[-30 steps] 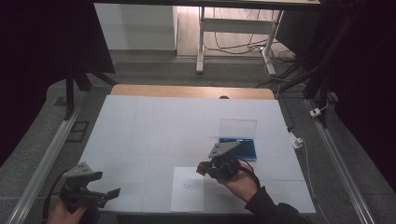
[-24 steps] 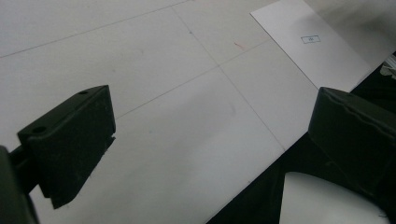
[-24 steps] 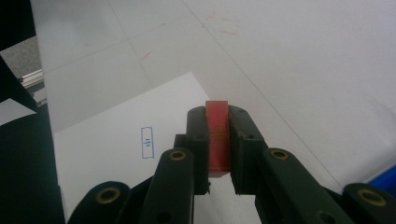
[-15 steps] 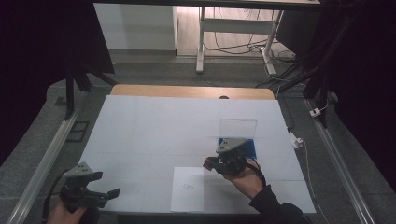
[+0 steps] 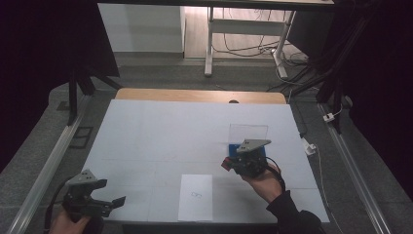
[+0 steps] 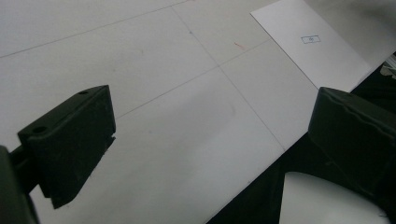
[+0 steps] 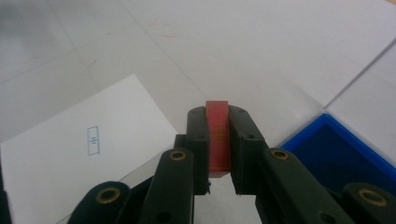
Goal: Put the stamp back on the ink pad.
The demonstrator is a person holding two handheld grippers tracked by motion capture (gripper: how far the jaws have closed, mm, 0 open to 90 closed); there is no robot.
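One thing in play: small flat red block (image 7: 218, 135) with gold print, stood on edge and clamped between the right tongs (image 5: 228, 163), pads tight on both broad faces. Over the last second, carried off the white sheet of paper (image 5: 196, 196) with its small blue printed box, away from the person across the white worktop (image 5: 160, 131), up to the shallow blue plastic tray (image 7: 341, 158) with the clear lid (image 5: 248, 132) raised behind it. Now poised just beside the tray's near-left edge in the high view, with hand and tongs covering most of the blue. Grip unchanged over that stretch, no sign of loosening. Likely meaning: business over the paper finished and the block on its way back to the tray, leaving only the last reach over the rim and the release. Not yet inside the tray, judging by the right gripper view, with the blue rim off to one side of the block. Left tongs (image 5: 114, 201) parked at the near left corner of the worktop, spread wide with nothing between, same spot as a second ago.
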